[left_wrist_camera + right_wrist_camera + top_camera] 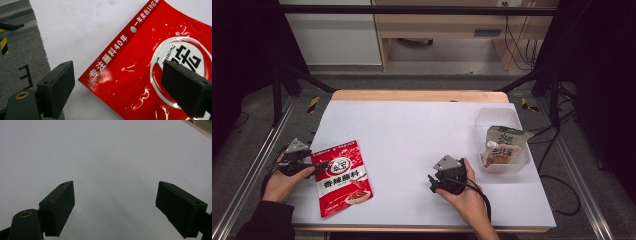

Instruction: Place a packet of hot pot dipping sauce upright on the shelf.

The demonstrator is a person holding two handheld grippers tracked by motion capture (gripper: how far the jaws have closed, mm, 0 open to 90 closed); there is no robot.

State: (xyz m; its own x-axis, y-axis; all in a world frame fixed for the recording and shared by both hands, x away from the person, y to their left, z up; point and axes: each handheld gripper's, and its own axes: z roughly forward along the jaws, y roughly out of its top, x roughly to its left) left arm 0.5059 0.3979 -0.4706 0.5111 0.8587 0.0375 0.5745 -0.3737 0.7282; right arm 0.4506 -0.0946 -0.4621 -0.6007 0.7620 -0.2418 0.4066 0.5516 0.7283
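A: Quick pass, near to far. Your left gripper (314, 167) sits lower left of the high view, jaws spread wide, nothing held. In the left gripper view one pad (58, 87) is over bare white table (412, 130) and the other hangs above the printed face of the red packet (150, 75).

B: So where's the packet relative to the fingers?

A: Its corner and upper-left edge lie between your two pads, slanting across the gap. The packet lies flat on the table in the lower left of the high view, touching or just beside the gripper tip. Can't tell if either pad touches the foil yet.

B: Risk from here?

A: My read: the packet is flat and glossy, so if you close now the pads may slide off or just push it along the sheet. You've got a corner only, so a thin pinch could slip or let the bag swing once lifted. Get one jaw under the edge first.

B: Right side?

A: Your right gripper (434, 182), lower centre, jaws wide apart, empty, over bare table. Farther off, at right of the frame, a clear tub (522, 160) already holds a green-and-white pouch (502, 145), well apart from the red packet.
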